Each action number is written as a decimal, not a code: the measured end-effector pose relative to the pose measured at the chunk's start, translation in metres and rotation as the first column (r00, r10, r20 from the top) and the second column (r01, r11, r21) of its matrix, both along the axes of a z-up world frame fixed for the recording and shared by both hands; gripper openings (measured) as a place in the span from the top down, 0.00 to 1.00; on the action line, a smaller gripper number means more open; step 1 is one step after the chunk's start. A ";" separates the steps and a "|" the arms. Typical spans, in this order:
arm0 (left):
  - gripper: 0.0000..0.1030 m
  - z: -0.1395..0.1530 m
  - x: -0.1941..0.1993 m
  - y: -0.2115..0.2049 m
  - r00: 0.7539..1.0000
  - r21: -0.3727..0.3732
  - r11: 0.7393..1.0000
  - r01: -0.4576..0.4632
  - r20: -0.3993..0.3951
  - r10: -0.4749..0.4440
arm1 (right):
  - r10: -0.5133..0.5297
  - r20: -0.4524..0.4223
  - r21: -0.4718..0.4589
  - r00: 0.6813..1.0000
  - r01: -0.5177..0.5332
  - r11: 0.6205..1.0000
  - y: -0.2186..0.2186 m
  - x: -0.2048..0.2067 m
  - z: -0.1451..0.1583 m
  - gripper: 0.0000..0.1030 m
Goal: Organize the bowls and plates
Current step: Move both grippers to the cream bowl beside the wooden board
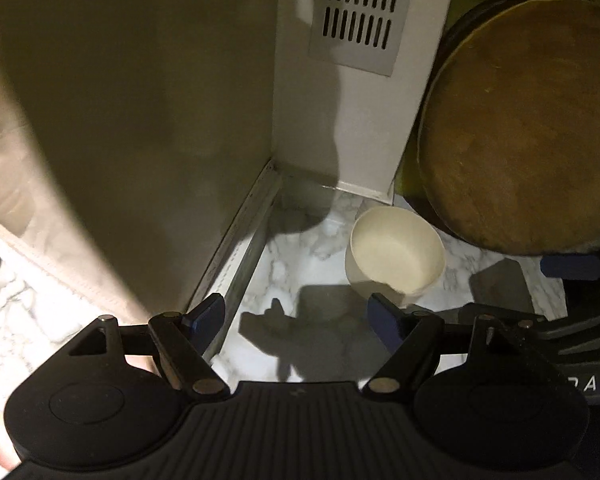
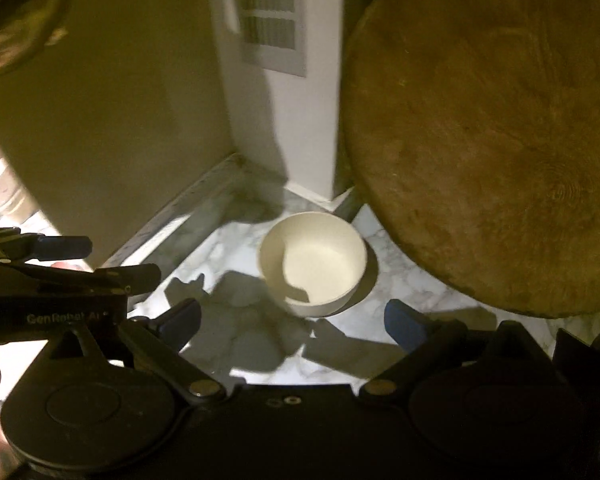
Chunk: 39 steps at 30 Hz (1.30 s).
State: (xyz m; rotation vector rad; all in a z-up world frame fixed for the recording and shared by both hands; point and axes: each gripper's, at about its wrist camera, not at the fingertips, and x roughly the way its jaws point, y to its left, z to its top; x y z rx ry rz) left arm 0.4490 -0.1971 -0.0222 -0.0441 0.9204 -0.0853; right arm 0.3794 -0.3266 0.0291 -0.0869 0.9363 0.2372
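Note:
A small white bowl [image 1: 396, 254] stands upright on the marble counter [image 1: 300, 256], near the back corner; it also shows in the right wrist view [image 2: 314, 262]. My left gripper [image 1: 300, 320] is open and empty, just short of the bowl and to its left. My right gripper [image 2: 294, 322] is open and empty, with the bowl just ahead between its fingertips. The left gripper's body [image 2: 60, 280] shows at the left of the right wrist view. No plates are in view.
A large round wooden board [image 1: 524, 120] leans upright right of the bowl, close to it [image 2: 492, 136]. An olive panel [image 1: 160, 120] walls the left side. A white post with a grey vent [image 1: 356, 12] stands behind the bowl.

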 end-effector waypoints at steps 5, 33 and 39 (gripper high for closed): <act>0.24 -0.015 0.031 -0.013 1.000 0.018 1.000 -0.008 -0.016 0.008 | -0.041 -0.024 -0.005 0.999 0.041 0.999 -0.013 0.031 -0.015 0.04; 0.42 -0.090 0.114 -0.050 0.987 0.015 1.000 -0.001 -0.163 0.004 | -0.192 -0.192 0.059 0.962 0.207 0.977 -0.050 0.109 -0.097 0.62; 0.66 -0.096 0.121 -0.054 0.984 0.012 1.000 0.014 -0.177 -0.012 | -0.188 -0.207 0.058 0.960 0.203 0.977 -0.049 0.112 -0.105 0.72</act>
